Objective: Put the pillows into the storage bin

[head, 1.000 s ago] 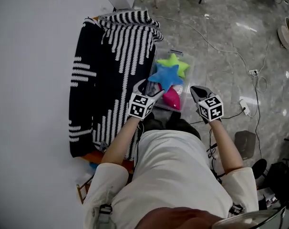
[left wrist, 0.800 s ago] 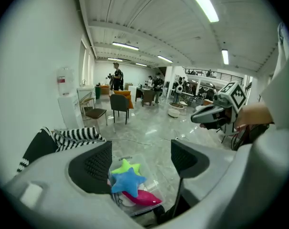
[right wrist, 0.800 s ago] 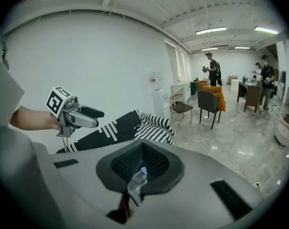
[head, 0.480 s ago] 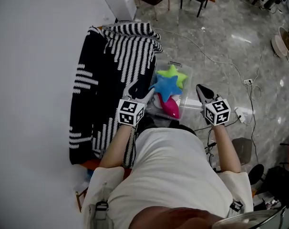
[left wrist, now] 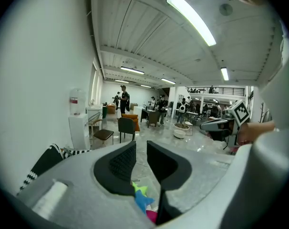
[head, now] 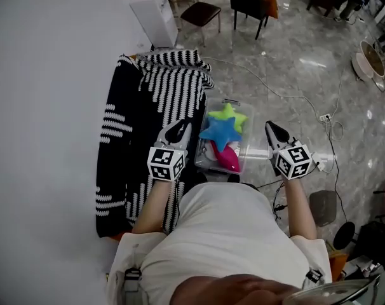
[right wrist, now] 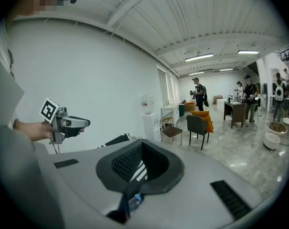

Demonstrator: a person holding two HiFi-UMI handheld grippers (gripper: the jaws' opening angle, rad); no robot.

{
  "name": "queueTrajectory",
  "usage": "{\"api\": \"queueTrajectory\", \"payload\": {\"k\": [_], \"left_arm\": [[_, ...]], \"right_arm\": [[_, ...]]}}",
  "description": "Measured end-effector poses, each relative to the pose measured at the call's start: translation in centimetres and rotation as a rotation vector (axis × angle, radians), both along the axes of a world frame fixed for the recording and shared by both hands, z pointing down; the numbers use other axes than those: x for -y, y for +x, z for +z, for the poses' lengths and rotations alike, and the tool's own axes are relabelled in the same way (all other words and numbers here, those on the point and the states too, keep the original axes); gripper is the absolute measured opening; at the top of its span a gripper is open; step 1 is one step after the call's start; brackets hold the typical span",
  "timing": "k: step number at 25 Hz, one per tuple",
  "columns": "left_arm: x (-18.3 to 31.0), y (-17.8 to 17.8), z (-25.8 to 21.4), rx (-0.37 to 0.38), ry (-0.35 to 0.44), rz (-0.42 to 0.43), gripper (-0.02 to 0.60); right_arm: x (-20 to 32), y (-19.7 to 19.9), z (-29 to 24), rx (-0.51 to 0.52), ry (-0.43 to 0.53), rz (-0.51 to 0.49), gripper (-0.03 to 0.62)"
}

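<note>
The left claw (head: 178, 131) and right claw (head: 273, 131) had lifted up from the storage bin (head: 248, 138). The left had just been closing to a thin gap, empty. The right was closed. The pillows (head: 221, 129) lay piled in the bin, and a bump might spill them.

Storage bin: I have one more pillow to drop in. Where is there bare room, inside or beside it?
Inside is crowded: the green star pillow, blue star pillow and pink pillow fill the storage bin. Bare floor lies along its right side, out to the white power strip.
</note>
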State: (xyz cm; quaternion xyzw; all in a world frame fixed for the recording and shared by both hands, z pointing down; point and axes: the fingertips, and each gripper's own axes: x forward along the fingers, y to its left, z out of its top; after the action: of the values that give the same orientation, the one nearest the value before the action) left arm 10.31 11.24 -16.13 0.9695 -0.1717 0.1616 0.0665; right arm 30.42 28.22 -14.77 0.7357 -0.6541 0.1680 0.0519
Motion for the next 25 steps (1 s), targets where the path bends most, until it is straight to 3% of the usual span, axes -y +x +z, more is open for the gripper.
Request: {"api": "queueTrajectory", "payload": {"k": [7,14,25], "left_arm": [[1.3,-0.9,-2.0,-0.073,0.001,-0.02,0.02],[1.9,-0.6,-3.2,-0.092,0.027,0.009,0.018],[1.7,-0.3,-2.8,-0.099,0.004,0.022,0.017]], "right_arm": [[-0.6,0.1,-3.1,-0.036,0.048,0.031,0.003],[0.1,-0.1,-4.5,-0.067,0.082,0.023,0.002],[0.6,-0.6,-4.6,-0.058,0.094,0.019,0.003]]}}
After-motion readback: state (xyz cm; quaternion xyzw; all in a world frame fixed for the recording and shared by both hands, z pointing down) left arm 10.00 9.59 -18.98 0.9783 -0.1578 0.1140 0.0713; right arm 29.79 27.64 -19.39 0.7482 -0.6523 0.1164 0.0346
